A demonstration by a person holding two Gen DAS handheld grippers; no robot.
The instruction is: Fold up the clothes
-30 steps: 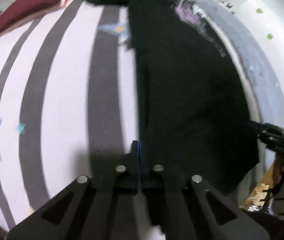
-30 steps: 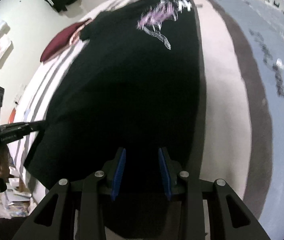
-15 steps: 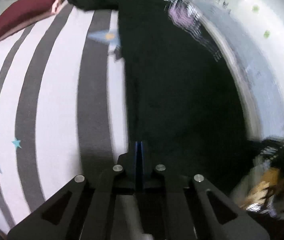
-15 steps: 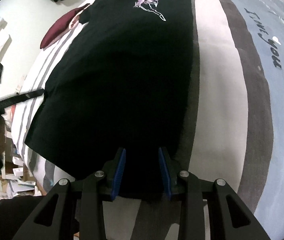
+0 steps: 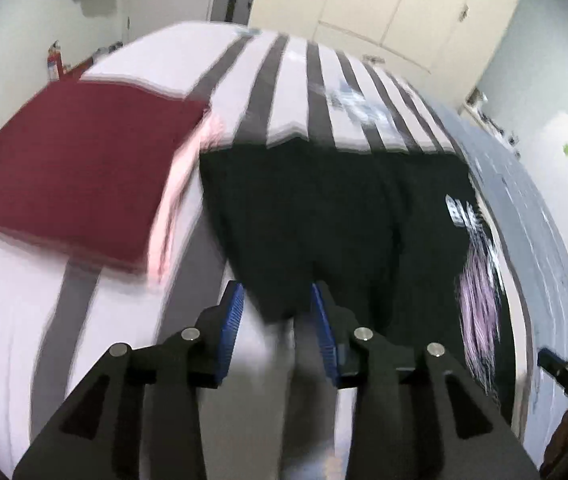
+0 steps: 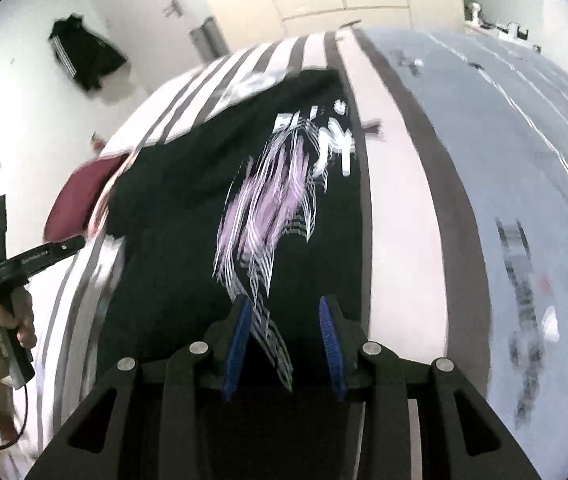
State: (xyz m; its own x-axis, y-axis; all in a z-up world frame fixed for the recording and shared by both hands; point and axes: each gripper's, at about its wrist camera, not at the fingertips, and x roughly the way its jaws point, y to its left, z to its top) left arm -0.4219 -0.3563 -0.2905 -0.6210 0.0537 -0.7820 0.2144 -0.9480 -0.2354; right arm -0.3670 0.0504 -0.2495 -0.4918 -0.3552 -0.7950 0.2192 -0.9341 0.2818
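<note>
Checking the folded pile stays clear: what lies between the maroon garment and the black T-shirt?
In the left wrist view, a strip of striped bedsheet separates maroon garment from black T-shirt.

White lettering on black T-shirt (image 6: 244, 184) and dark script on bedspread (image 6: 524, 184) blurred, unreadable.

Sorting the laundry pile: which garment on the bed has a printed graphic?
The black T-shirt, spread beside the blue blanket, carries a white and purple print. The dark red garment to its other side is plain and already folded.
</note>
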